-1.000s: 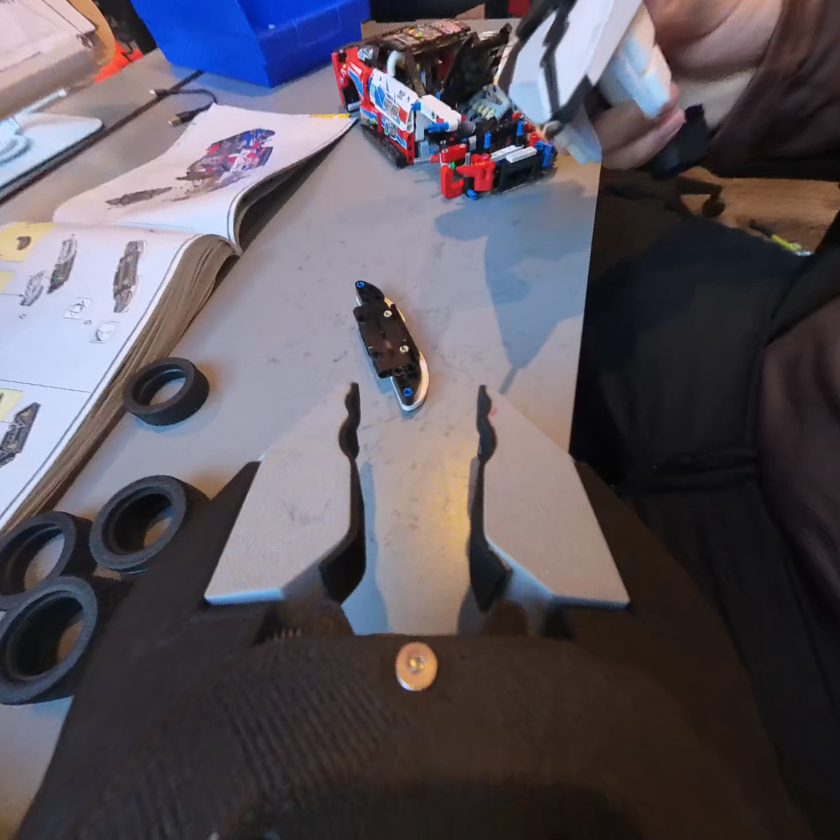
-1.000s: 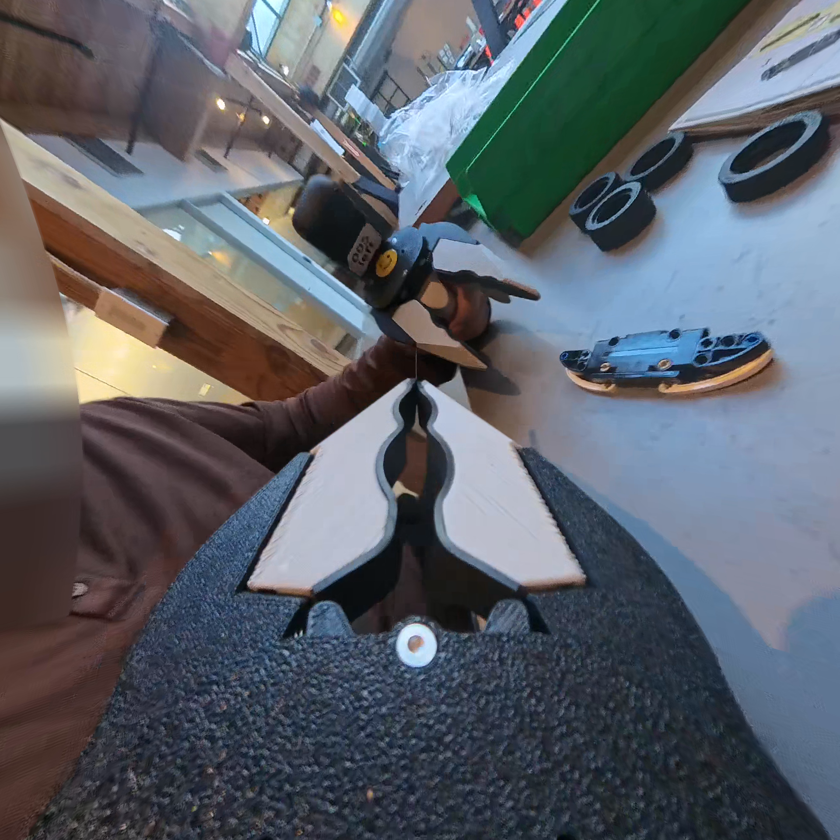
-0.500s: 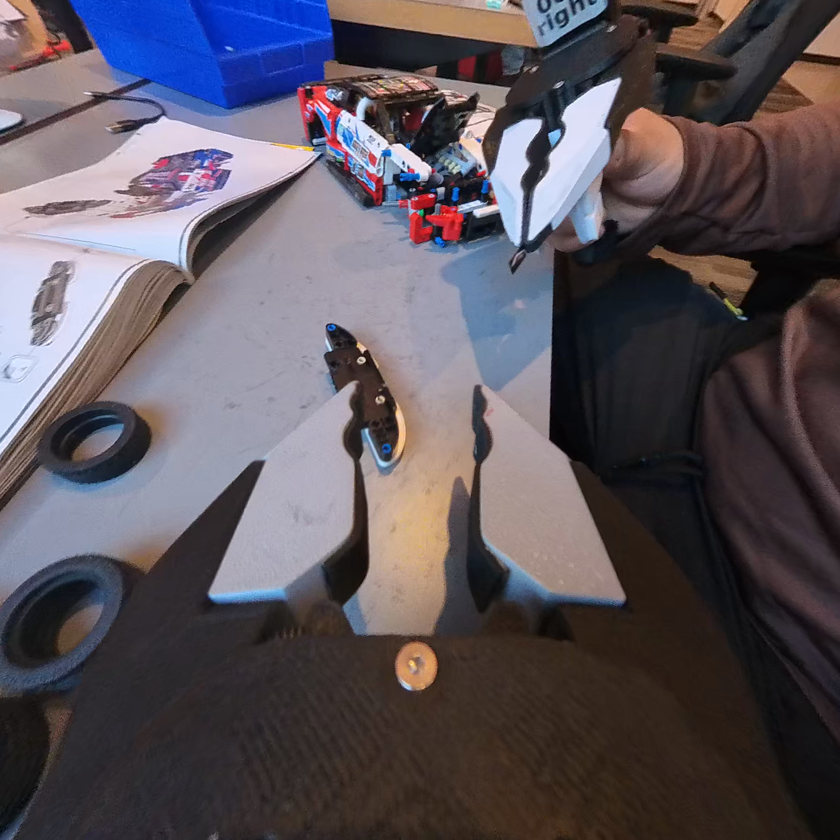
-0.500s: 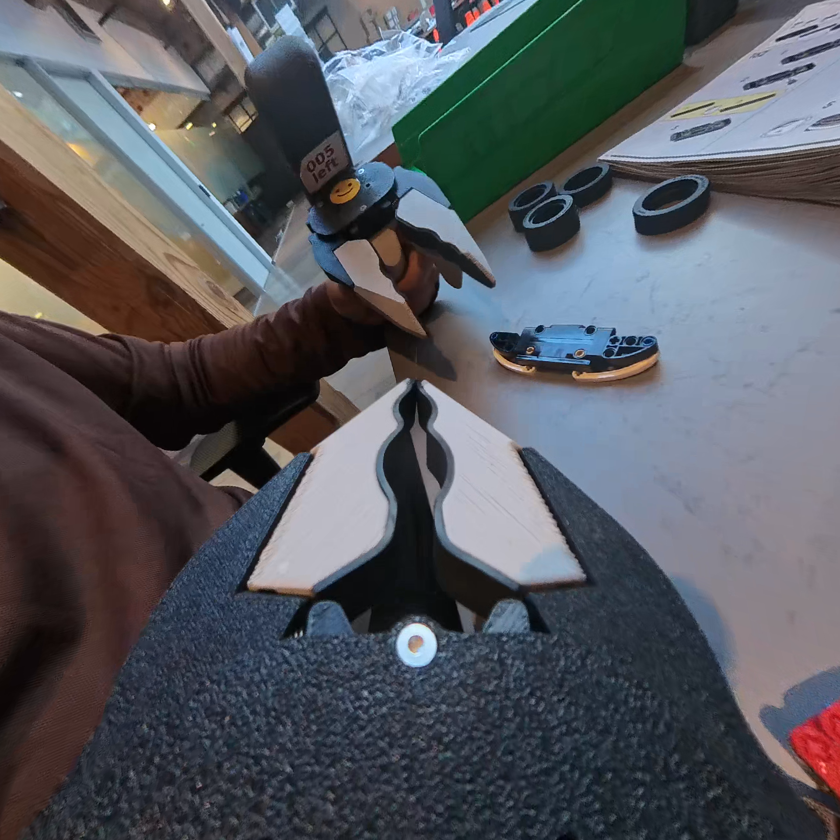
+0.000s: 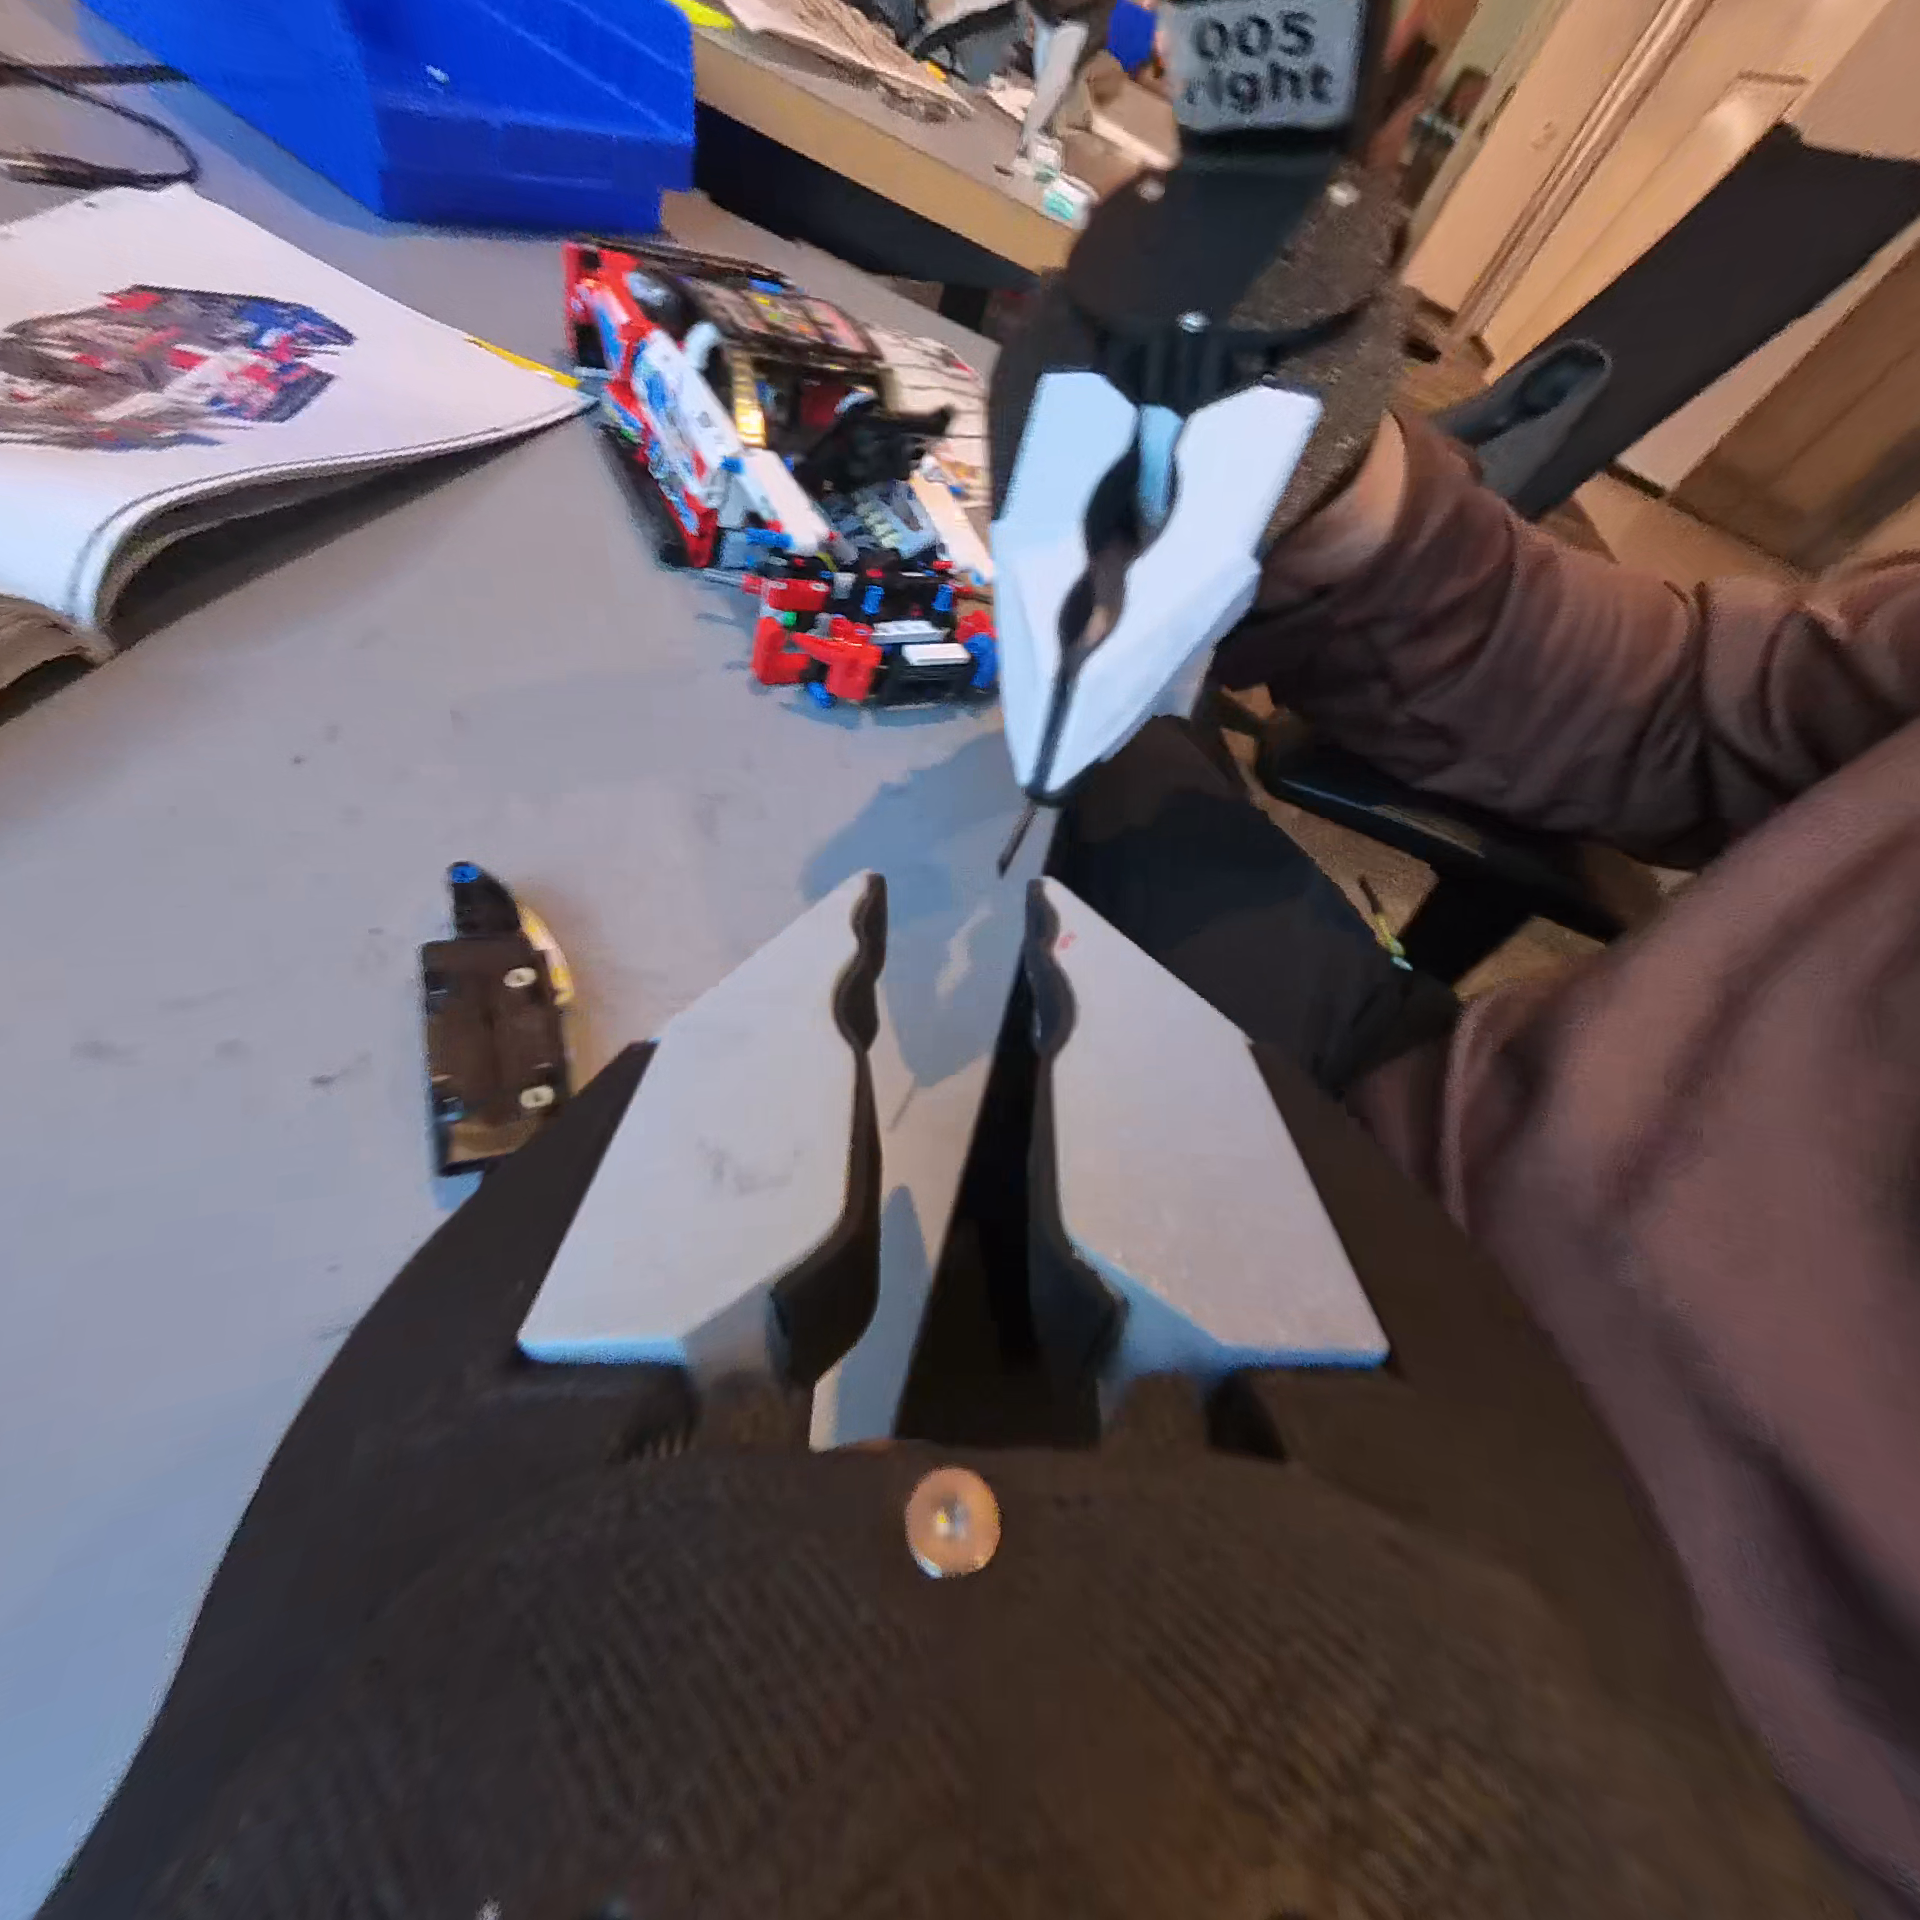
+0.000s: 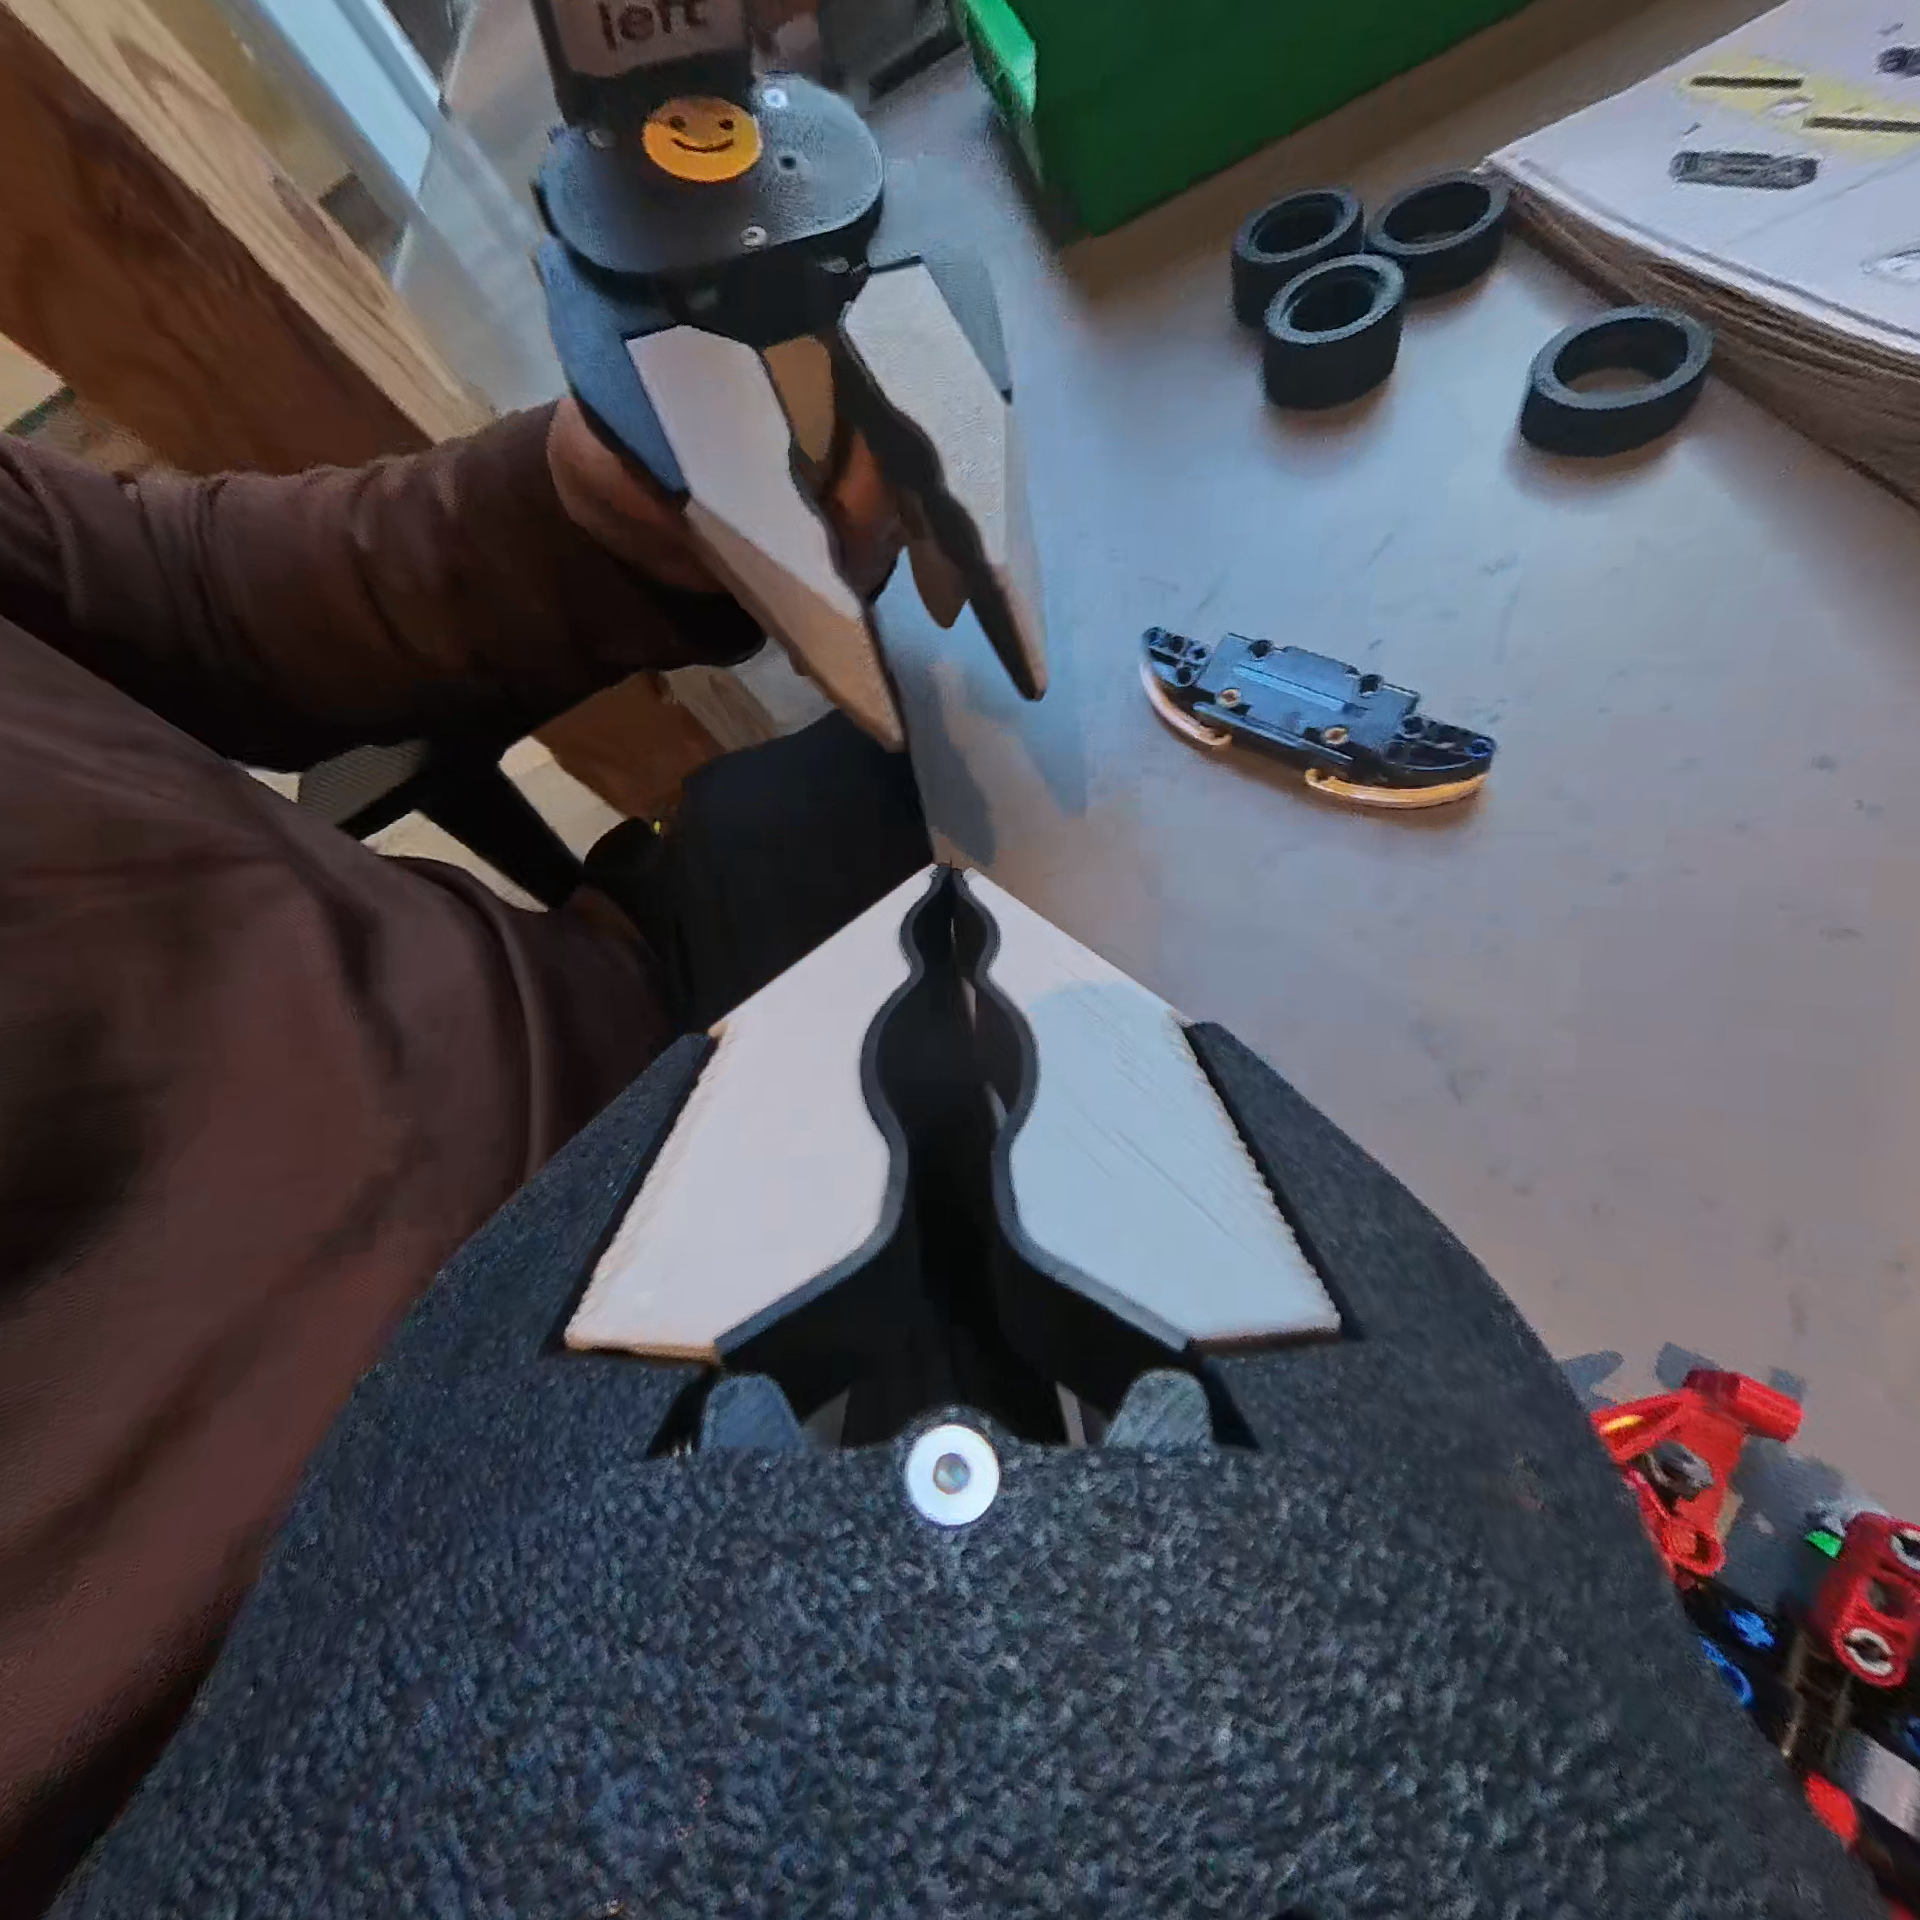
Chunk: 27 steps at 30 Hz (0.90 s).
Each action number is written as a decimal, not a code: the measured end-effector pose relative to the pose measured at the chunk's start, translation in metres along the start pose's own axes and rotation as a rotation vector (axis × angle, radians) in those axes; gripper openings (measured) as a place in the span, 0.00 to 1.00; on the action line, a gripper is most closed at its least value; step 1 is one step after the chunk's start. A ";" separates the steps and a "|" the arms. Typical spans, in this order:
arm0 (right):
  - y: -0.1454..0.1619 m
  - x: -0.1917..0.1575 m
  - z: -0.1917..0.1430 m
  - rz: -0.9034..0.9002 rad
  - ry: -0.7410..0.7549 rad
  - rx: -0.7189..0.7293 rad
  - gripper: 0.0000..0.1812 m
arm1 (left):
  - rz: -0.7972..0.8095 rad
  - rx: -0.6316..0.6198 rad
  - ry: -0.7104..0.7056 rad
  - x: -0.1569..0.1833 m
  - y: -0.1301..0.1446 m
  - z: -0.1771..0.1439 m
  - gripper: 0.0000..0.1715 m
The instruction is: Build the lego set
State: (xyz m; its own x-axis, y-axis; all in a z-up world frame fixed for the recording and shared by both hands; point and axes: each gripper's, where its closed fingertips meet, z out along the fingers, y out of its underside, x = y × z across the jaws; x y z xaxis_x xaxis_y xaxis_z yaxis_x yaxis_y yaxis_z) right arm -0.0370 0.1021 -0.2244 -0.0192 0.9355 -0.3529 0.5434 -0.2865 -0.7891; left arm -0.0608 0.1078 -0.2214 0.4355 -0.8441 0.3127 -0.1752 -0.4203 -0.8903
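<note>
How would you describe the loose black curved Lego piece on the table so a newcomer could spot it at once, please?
Start at the grey table and find the open instruction book with four black tyres beside it. Nearer the person lies a black curved piece, alone on bare tabletop. Unlike the round tyres, it is long, boat-shaped, pale-edged and blue-pinned at its tips.

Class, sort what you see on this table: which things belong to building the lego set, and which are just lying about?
Belong to the build:
lego car
black curved piece
four black tyres
instruction book
left tool, open
right tool, shut on a thin black part

Just lying about:
blue bin
green bin
black cable
</note>
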 end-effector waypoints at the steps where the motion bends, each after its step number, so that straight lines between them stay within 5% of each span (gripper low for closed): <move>1: 0.000 -0.005 0.001 -0.009 -0.017 -0.026 0.00 | 0.010 -0.018 0.002 0.007 0.000 0.001 0.13; 20: 0.009 -0.020 0.014 -0.173 0.004 -0.197 0.00 | 0.045 -0.171 0.072 0.031 0.024 0.010 0.00; 27: -0.022 -0.006 -0.002 -0.152 0.079 -0.008 0.00 | 0.033 -0.070 -0.042 0.017 0.020 0.010 0.00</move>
State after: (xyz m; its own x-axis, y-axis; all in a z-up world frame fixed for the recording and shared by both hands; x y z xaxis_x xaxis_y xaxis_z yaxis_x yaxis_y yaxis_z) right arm -0.0476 0.1032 -0.2038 -0.0361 0.9814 -0.1888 0.5455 -0.1389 -0.8265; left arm -0.0478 0.0879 -0.2373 0.4646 -0.8440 0.2679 -0.2510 -0.4156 -0.8742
